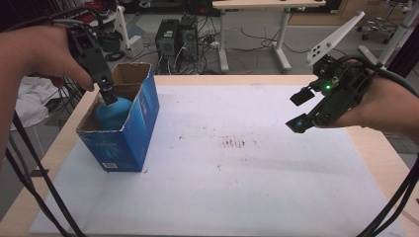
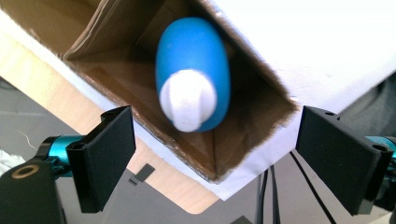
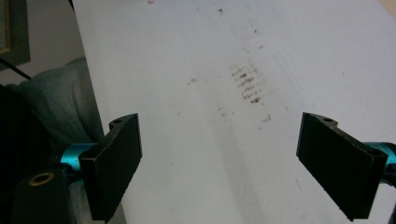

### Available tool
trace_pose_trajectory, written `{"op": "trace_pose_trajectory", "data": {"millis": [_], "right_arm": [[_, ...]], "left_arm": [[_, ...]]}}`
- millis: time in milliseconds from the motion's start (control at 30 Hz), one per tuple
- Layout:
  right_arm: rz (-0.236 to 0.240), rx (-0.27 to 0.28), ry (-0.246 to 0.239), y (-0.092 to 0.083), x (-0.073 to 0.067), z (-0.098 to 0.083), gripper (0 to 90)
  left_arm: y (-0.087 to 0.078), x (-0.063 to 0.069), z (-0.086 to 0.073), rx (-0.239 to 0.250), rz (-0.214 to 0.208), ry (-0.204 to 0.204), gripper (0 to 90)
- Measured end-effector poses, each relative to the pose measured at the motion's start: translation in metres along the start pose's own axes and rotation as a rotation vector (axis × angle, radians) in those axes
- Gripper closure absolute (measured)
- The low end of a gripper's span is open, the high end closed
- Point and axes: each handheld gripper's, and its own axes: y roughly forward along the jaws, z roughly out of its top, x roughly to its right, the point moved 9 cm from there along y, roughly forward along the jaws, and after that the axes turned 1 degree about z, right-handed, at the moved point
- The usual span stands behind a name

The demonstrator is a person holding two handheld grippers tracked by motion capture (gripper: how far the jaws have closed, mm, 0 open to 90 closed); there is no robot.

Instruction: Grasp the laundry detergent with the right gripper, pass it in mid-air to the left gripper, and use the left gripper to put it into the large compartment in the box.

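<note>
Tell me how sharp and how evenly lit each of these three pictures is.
High view: dim, soft; the blue box and white sheet are readable, the room behind is murky. Left gripper view: the blue bottle inside the box is sharp, the sheet beside it glares to blank white. Right gripper view: sheet stains slightly blurred, grey shading toward the bottom.

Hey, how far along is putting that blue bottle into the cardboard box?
Done, by the look of it: the blue bottle sits inside the cardboard box, white cap up. In hand: nothing. The left claw is above the box with jaws apart, off the bottle; the right claw is open over the white sheet. Left: possibly only closing the box.
</note>
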Motion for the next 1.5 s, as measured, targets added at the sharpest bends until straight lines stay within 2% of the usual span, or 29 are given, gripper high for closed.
{"op": "trace_pose_trajectory", "data": {"millis": [233,600,733,767,800,900,1067,1400,1500], "right_arm": [[0.008,-0.121,-0.024,-0.011,0.000,-0.004,13.4],[0.009,-0.294,-0.058,-0.014,0.003,-0.010,13.4],[0.017,-0.336,-0.077,-0.015,0.004,-0.009,13.4],[0.017,-0.336,-0.077,-0.015,0.004,-0.009,13.4],[0.009,-0.350,-0.088,-0.016,0.006,-0.007,13.4],[0.000,-0.367,-0.101,-0.016,0.008,-0.005,13.4],[-0.009,-0.399,-0.107,-0.016,0.010,-0.002,13.4],[-0.017,-0.412,-0.123,-0.012,0.010,0.001,13.4],[-0.019,-0.411,-0.125,-0.013,0.011,0.001,13.4]], "left_arm": [[-0.012,0.019,0.013,0.002,-0.010,0.105,9.1],[-0.011,0.052,0.038,0.008,-0.042,0.270,4.5],[-0.007,0.064,0.045,0.007,-0.065,0.328,1.6],[-0.007,0.064,0.045,0.007,-0.065,0.328,1.6],[-0.005,0.071,0.048,0.014,-0.079,0.353,1.6],[-0.001,0.078,0.054,0.015,-0.088,0.401,1.6],[0.004,0.090,0.062,0.009,-0.104,0.451,1.6],[0.011,0.106,0.072,0.003,-0.134,0.497,1.6],[0.014,0.109,0.075,0.001,-0.141,0.494,1.6]]}}
